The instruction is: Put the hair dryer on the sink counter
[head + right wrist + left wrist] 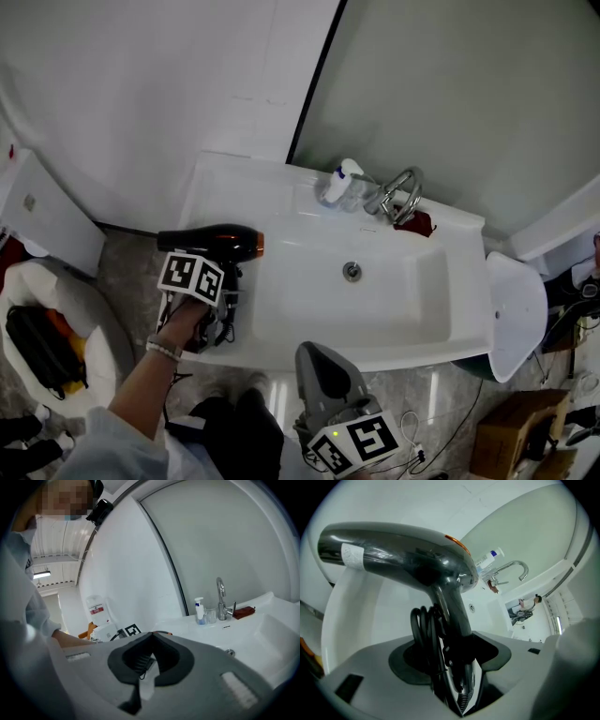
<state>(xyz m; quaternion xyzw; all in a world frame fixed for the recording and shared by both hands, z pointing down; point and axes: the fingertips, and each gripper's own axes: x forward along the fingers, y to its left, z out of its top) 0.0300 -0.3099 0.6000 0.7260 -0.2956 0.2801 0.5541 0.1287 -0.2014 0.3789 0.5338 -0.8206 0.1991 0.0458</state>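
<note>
The left gripper point(454, 667) is clamping its fingers on the handle of the hair dryer point(211, 241) (coiled cord point(423, 630) included), carrying it just over the bench's point(225, 187) left end, barrel pointing toward the basin point(375, 300). The right gripper point(150, 667), fingers together and empty, is hanging farther off.

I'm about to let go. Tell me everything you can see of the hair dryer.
The hair dryer is glossy black plastic, with an orange ring at the end toward the basin and a white label near the other end. Its barrel lies level above the left part of the white sink counter; whether it rests there cannot be told. The left gripper is closed on its handle, with the looped black cord beside it between the fingers.
</note>
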